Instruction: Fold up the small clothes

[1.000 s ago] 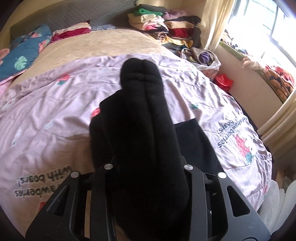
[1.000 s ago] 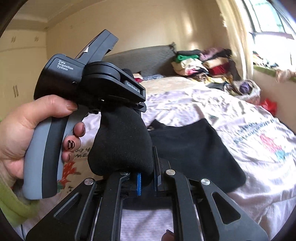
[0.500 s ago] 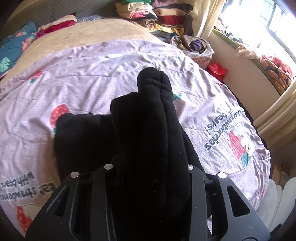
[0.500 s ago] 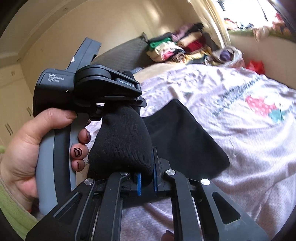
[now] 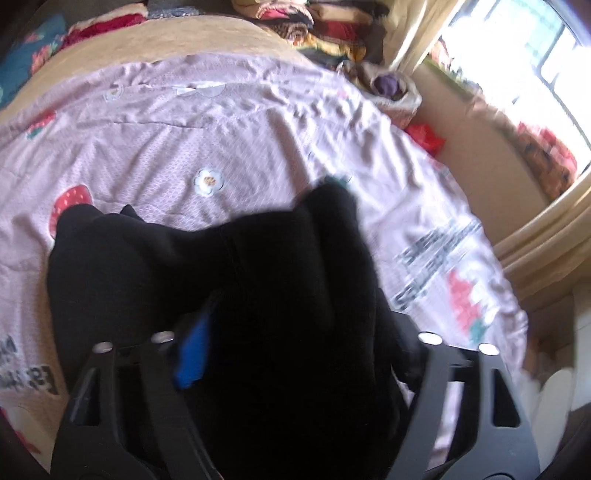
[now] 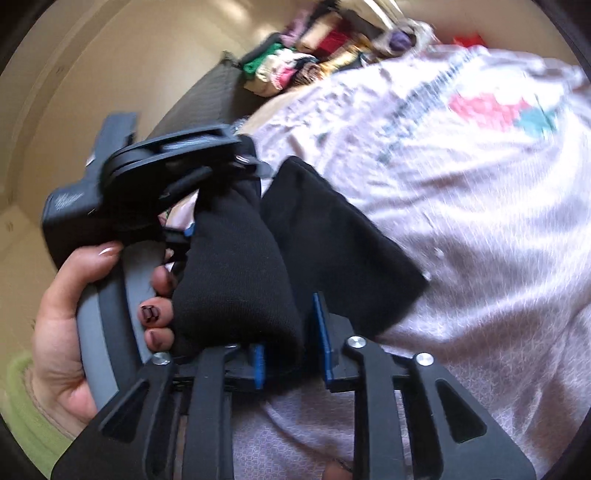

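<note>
A folded black sock bundle (image 5: 295, 295) (image 6: 232, 266) hangs between both grippers above the bed. Under it a flat black cloth (image 5: 122, 258) (image 6: 332, 243) lies on the pink strawberry bedsheet (image 5: 221, 122). In the left wrist view my left gripper (image 5: 295, 332) has its jaws spread with the bundle lying loose between them and one blue pad (image 5: 192, 350) showing. In the right wrist view my right gripper (image 6: 291, 347) has its jaws parted, and the bundle's lower end sits in the gap. The left gripper's body (image 6: 147, 173) is held by a hand just left of the bundle.
A stack of folded clothes (image 5: 325, 26) (image 6: 295, 62) sits at the head of the bed. A bag of clothes (image 5: 388, 88) and a red item (image 5: 424, 134) lie by the wall under the window. A tan blanket (image 5: 166, 40) covers the far part of the bed.
Both grippers have opened on the sock bundle. Both have tipped down toward the black cloth, which now fills more of the left wrist view.
</note>
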